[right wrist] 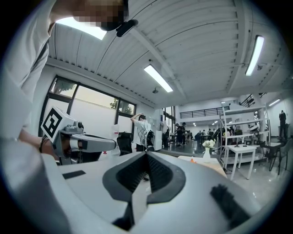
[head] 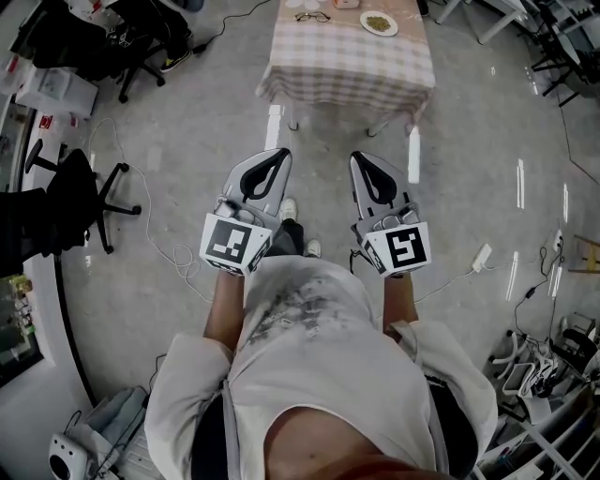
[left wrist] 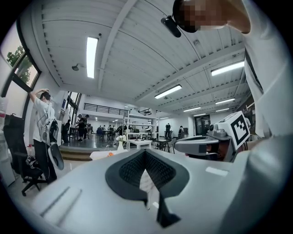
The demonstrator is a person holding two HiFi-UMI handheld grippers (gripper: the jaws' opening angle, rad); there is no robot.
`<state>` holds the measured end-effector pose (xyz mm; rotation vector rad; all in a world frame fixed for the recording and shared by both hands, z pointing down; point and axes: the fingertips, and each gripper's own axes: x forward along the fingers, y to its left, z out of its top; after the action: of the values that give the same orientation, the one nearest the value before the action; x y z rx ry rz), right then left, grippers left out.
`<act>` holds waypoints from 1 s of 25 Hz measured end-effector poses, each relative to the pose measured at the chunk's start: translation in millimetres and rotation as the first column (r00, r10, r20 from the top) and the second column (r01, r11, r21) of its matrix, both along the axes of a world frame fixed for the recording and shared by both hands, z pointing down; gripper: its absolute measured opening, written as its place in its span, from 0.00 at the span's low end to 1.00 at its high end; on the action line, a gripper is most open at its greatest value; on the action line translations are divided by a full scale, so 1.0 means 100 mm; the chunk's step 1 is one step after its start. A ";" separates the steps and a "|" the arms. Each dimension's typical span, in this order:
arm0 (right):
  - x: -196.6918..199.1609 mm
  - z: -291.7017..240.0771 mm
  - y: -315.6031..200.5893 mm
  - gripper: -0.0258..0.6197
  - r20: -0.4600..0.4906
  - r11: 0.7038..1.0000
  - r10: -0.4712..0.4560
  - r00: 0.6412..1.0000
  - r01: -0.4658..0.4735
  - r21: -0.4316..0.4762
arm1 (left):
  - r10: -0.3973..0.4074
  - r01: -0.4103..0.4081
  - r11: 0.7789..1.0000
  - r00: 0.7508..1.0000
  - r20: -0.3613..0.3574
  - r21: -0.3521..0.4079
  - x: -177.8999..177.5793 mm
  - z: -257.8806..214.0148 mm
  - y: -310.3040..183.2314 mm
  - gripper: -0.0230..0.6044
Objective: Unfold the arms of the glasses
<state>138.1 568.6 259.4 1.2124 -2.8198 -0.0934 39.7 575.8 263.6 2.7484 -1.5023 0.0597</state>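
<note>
Two grippers are being held level and side by side in front of the person, the left gripper (head: 277, 156) and the right gripper (head: 360, 159) each being held fully closed on nothing. The glasses (head: 312, 15) are being borne by the checked table (head: 347, 66) far ahead, left of a plate (head: 379, 22), well apart from both grippers.

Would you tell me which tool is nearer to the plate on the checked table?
Right. In the head view the right tool is almost directly below the plate, well short of the table; the left tool is beside it, farther left.
</note>
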 end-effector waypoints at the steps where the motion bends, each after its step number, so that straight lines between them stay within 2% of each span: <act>1: -0.02 0.01 -0.07 0.07 -0.002 1.000 0.006 1.000 -0.006 -0.001 | 0.007 -0.007 1.000 1.000 0.000 0.000 -0.01 0.01 -0.08 0.05; 15: -0.42 0.06 -1.08 0.06 -0.028 0.996 0.078 0.997 -0.079 -0.031 | 0.066 -0.066 0.998 0.998 -0.010 -0.014 -0.42 0.03 -1.18 0.05; 25: -0.70 0.08 -1.51 0.07 -0.031 0.992 0.114 0.993 -0.115 -0.044 | 0.106 -0.107 0.994 0.994 -0.010 -0.002 -0.69 0.00 -1.63 0.05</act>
<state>67.7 417.8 267.6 1.3479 -2.7062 -0.0393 -29.2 413.2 263.2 2.8203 -1.3513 0.0485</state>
